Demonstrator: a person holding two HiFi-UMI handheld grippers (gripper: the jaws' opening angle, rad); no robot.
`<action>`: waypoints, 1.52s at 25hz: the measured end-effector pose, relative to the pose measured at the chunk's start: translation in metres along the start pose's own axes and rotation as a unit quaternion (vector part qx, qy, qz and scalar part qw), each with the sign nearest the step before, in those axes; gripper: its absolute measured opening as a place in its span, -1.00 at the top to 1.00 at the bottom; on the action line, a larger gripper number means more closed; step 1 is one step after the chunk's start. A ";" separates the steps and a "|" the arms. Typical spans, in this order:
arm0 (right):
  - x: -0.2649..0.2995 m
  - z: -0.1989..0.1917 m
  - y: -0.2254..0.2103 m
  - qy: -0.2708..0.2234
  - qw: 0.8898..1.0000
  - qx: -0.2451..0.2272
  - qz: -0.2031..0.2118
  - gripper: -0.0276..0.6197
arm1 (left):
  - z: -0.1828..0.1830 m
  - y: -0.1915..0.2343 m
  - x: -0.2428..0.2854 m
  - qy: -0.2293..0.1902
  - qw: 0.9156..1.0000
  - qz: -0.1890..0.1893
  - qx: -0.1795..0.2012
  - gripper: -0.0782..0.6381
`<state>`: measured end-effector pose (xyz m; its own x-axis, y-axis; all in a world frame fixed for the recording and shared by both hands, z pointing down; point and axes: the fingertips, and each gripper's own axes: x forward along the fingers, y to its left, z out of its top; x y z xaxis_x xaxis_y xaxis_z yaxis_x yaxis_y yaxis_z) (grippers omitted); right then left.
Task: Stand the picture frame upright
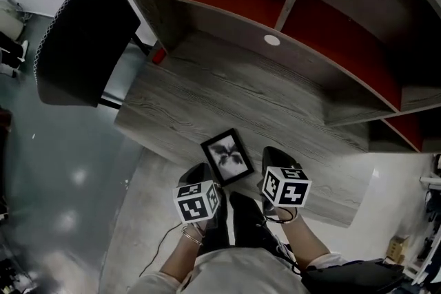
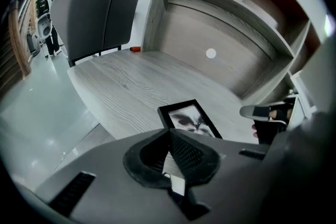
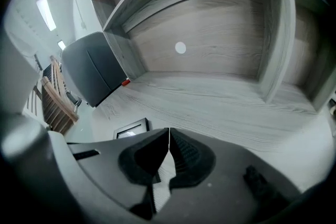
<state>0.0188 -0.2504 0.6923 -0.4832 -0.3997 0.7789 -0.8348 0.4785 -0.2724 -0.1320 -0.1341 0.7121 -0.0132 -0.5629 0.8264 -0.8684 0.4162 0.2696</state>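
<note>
A black picture frame [image 1: 227,156] with a dark flower-like print lies flat on the grey wooden desk [image 1: 227,93], near its front edge. My left gripper [image 1: 204,174] hovers just left of the frame at the desk's edge, and its jaws meet with nothing between them. In the left gripper view the frame [image 2: 190,119] lies just beyond the shut jaw tips [image 2: 169,131]. My right gripper [image 1: 275,156] is to the right of the frame, jaws also together and empty. In the right gripper view the frame [image 3: 131,128] shows at the lower left of the jaws [image 3: 169,130].
A dark office chair [image 1: 79,38] stands at the desk's left end. A hutch with red-backed shelves [image 1: 303,3] rises at the back, with a white round cap [image 1: 271,40] in its panel. A small red object [image 1: 158,55] lies at the desk's far left corner.
</note>
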 end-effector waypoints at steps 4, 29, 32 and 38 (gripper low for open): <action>0.005 -0.001 0.006 0.008 1.000 -0.019 0.014 0.82 | -0.009 0.003 -0.002 0.000 1.000 0.010 -0.017 0.75; 0.022 0.000 0.004 0.026 0.999 -0.036 0.026 0.82 | -0.001 -0.003 0.025 0.005 0.997 0.007 -0.073 0.35; 0.024 0.001 0.002 0.027 0.999 -0.033 0.026 0.82 | -0.002 -0.003 0.029 0.016 0.997 0.013 -0.081 0.35; 0.027 0.003 -0.003 0.026 0.999 -0.027 0.027 0.82 | -0.005 -0.003 0.034 0.034 0.996 0.034 -0.079 0.48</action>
<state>0.0076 -0.2645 0.7126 -0.5119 -0.3306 0.7929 -0.7912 0.5409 -0.2853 -0.1270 -0.1512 0.7421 -0.0309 -0.4816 0.8758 -0.7777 0.5621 0.2817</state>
